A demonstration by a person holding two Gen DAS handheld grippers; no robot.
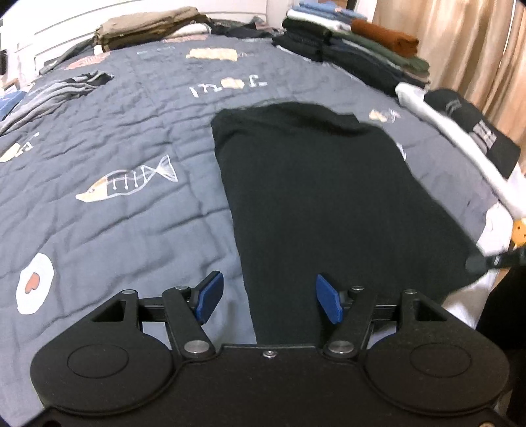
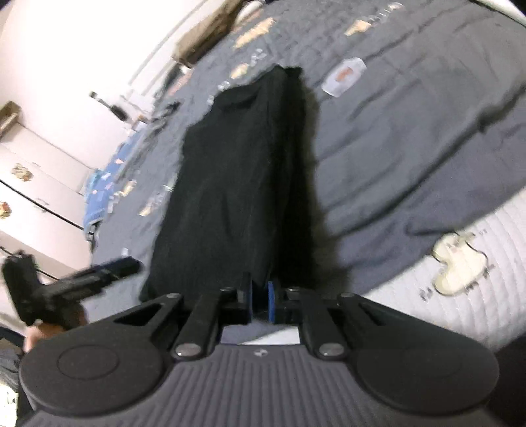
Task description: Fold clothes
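A black garment [image 1: 328, 203] lies folded into a long strip on a bed covered by a grey quilt [image 1: 115, 230], its near end at the bed's front edge and its far end reaching toward the middle of the quilt. The left hand-held gripper [image 1: 269, 297] hovers over the garment's near left edge with its blue pads [image 1: 210, 295] spread wide and nothing between them; one pad is over bare quilt, the other over black cloth. The right hand-held gripper [image 2: 259, 295], seen in its own blurred view, is clenched on the near end of the garment [image 2: 236, 184], the cloth pinched between blue pads that almost meet.

To the left of the garment the quilt runs open and bare of clothes across a wide stretch, marked only by a fish-skeleton print [image 1: 128, 180] and a fried-egg print [image 1: 34, 282]. On the right the room is tighter: a white garment [image 1: 460, 144] and a black cap [image 1: 473, 121] lie along the bed's right edge, near the black strip. A stack of folded clothes [image 1: 351, 46] fills the far right corner, beside beige curtains [image 1: 460, 42], and a second pile of folded clothes [image 1: 151, 28] lies at the far left.

White lettering on the quilt [image 1: 230, 86] appears upside down and cannot be read with confidence; the white print on the cap is too blurred to read.
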